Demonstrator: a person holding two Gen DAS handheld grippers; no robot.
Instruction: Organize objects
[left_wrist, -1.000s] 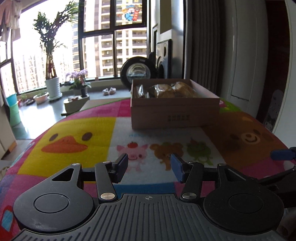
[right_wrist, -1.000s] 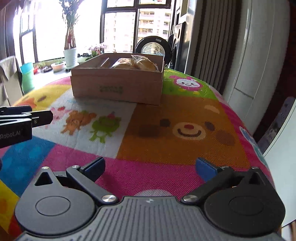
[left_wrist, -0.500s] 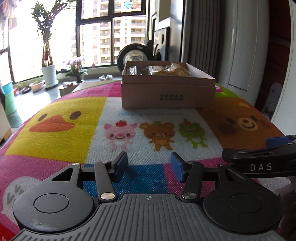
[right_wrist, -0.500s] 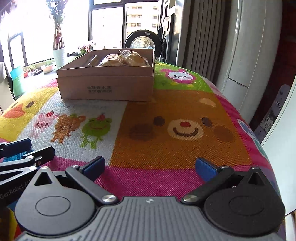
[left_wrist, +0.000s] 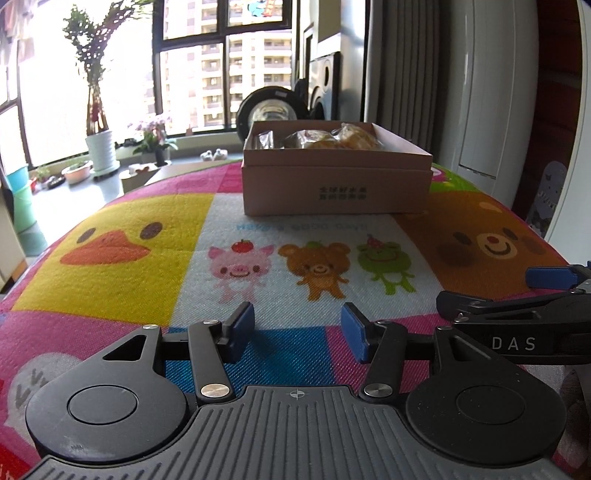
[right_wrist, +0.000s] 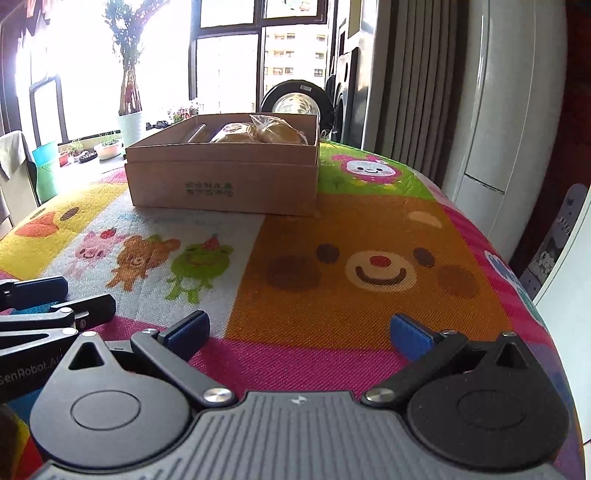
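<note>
both grippers hang low over the cartoon mat (left_wrist: 155, 236), side by side, and nothing is in either of them. the left gripper (left_wrist: 297, 330) has its blue pads parted a moderate way with only the blue square of the mat between them. the right gripper (right_wrist: 299, 328) is spread wide, its pads well apart over the pink and orange weave.

what has changed over the last second is position, not grip. the two tools have drawn back toward the near edge of the table and dropped a little, so the cardboard box (left_wrist: 336, 184) now sits well apart from both, up at the far end of the mat. a second ago the right tool only peeked in at the left camera's edge; now its arm with the lettering lies just beside the left gripper. the jaw openings look the same as before.

the wrapped buns (right_wrist: 258, 133) lie inside the box, bunched toward its right side, with a darker wrapped packet (left_wrist: 266, 140) at the left. the mat around the box is bare of loose things as far as either camera shows.

to me that reads as a tidy-up done or nearly so: everything in sight is already boxed and the hands seem to be retreating to rest. if more items wait somewhere, they are outside these views.
</note>
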